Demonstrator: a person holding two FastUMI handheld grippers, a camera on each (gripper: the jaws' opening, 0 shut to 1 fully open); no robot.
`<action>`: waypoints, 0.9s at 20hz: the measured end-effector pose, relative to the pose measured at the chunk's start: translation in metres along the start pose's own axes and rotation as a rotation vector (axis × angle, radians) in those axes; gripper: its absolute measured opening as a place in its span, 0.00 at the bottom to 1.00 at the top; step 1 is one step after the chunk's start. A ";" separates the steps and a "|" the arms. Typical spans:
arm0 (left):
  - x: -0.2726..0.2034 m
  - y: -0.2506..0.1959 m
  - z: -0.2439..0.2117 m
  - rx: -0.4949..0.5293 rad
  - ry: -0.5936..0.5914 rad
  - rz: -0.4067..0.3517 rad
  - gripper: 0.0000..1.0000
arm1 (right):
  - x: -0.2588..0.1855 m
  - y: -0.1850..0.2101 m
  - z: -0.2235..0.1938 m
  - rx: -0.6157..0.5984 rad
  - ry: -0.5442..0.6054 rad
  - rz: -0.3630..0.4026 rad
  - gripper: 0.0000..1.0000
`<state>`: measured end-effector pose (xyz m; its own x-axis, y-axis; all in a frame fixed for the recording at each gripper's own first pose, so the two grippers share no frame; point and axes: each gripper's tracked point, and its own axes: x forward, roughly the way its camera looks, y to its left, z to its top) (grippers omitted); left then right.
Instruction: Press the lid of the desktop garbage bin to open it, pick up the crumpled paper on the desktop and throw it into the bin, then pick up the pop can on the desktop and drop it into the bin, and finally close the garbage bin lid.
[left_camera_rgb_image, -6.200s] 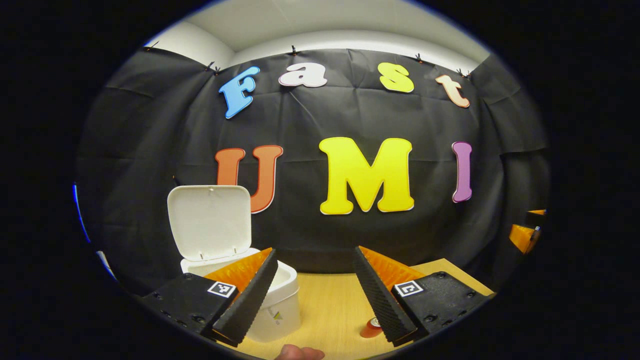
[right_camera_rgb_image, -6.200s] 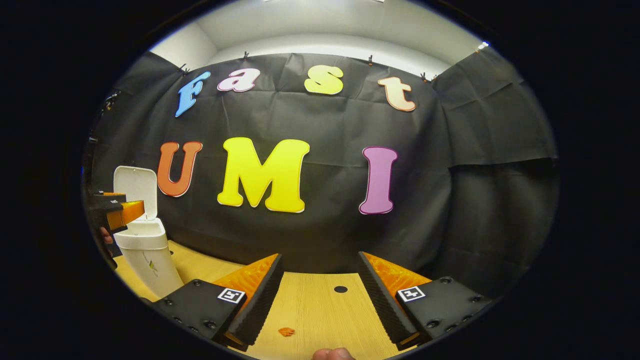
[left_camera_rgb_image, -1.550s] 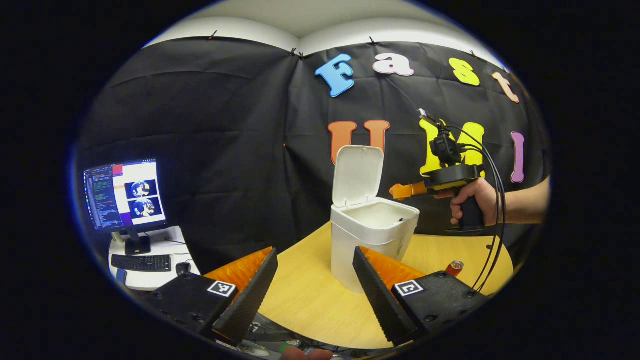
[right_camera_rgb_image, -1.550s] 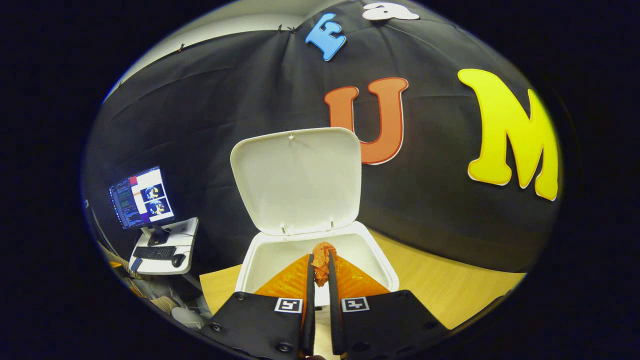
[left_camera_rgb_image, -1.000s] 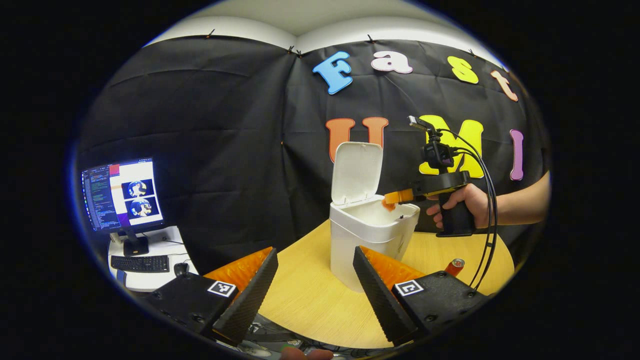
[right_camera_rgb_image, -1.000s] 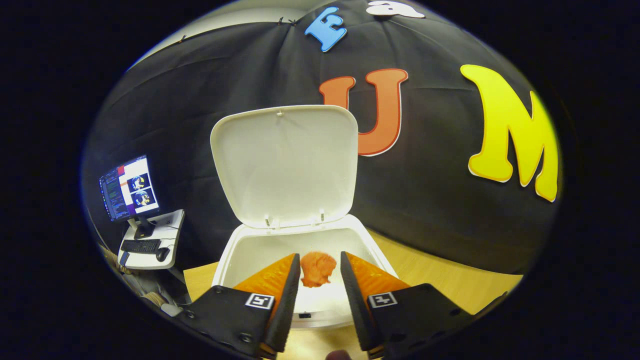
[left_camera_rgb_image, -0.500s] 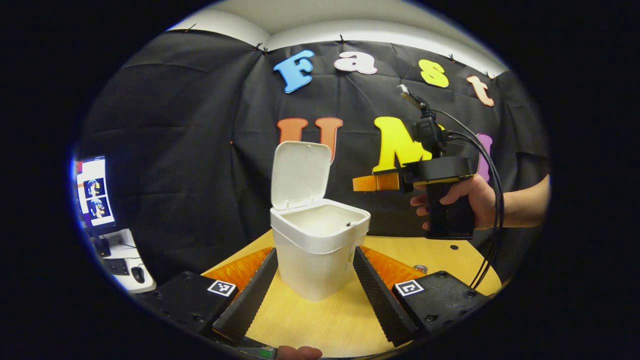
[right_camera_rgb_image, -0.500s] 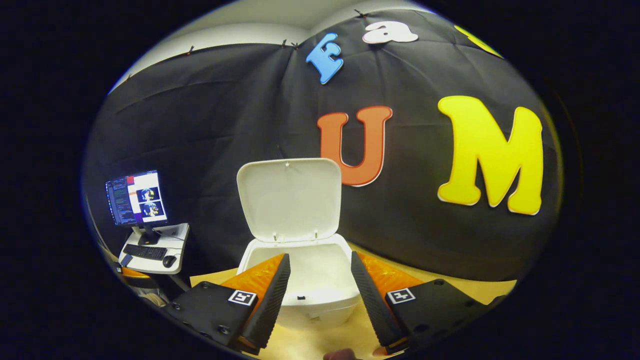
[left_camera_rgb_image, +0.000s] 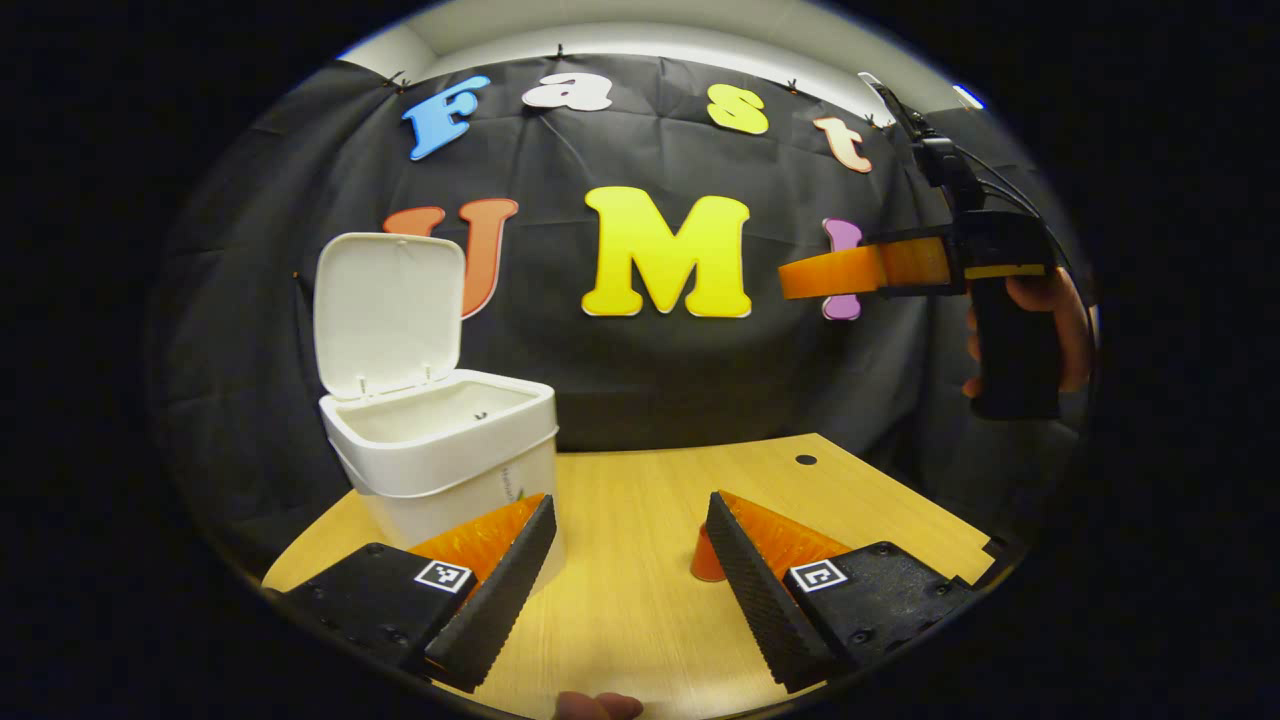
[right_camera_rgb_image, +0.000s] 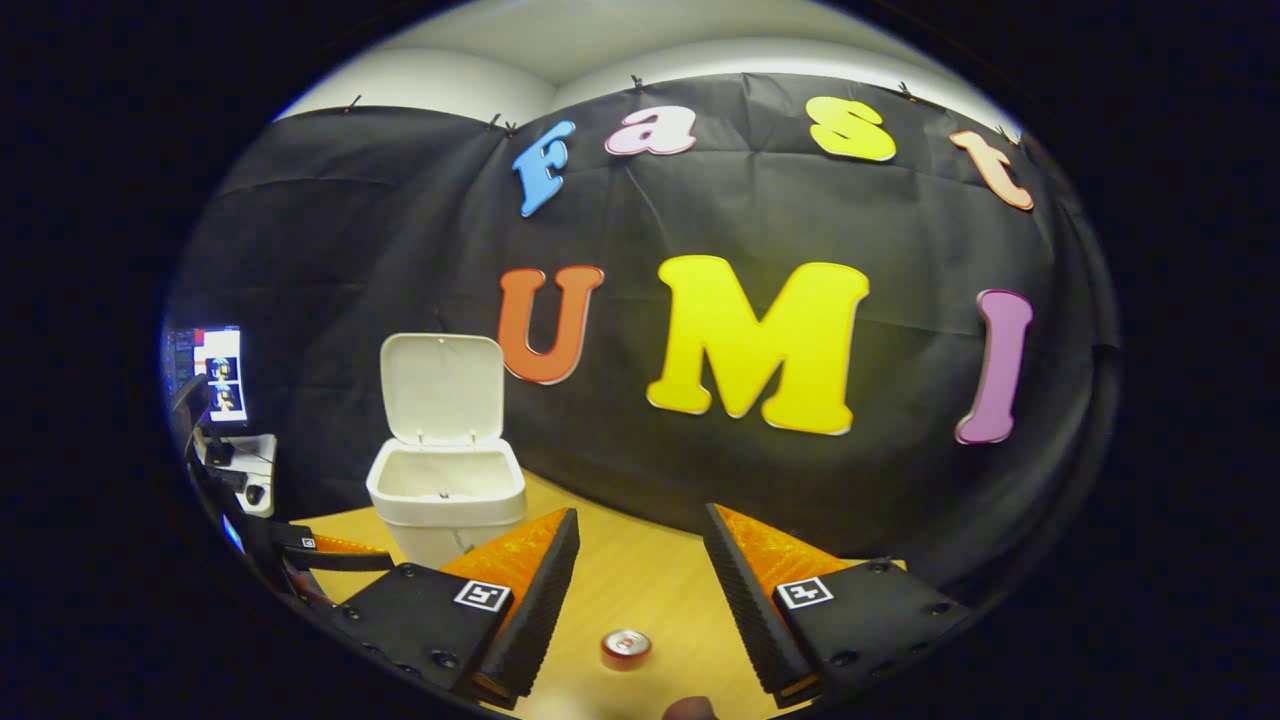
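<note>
My left gripper (left_camera_rgb_image: 625, 590) and right gripper (right_camera_rgb_image: 635, 600) both gape empty. The pop can (right_camera_rgb_image: 626, 648) stands between my right fingers; I lower squarely around it.

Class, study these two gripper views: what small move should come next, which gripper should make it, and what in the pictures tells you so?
Probably lower the right gripper onto the pop can. Its jaws stand open and empty, and the can stands upright on the table just below the gap between them. The bin has its lid up, ready to take it. The left gripper is open too, with the can beside one finger.
</note>
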<state>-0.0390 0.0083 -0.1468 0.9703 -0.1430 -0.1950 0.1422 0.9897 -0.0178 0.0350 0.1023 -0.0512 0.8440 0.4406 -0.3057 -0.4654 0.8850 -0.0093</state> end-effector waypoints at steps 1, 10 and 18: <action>0.008 -0.010 -0.006 0.017 -0.005 -0.019 0.99 | -0.015 -0.017 -0.011 0.028 0.016 -0.053 0.81; 0.060 -0.065 -0.073 0.025 0.085 -0.091 1.00 | -0.095 -0.093 -0.109 0.057 0.173 -0.285 0.81; 0.108 -0.077 -0.132 0.018 0.214 -0.080 1.00 | -0.126 -0.098 -0.152 0.083 0.280 -0.303 0.80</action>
<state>0.0289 -0.0823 -0.2957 0.8924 -0.2136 -0.3974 0.2222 0.9747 -0.0249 -0.0659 -0.0625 -0.1567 0.8294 0.1106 -0.5476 -0.1740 0.9826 -0.0652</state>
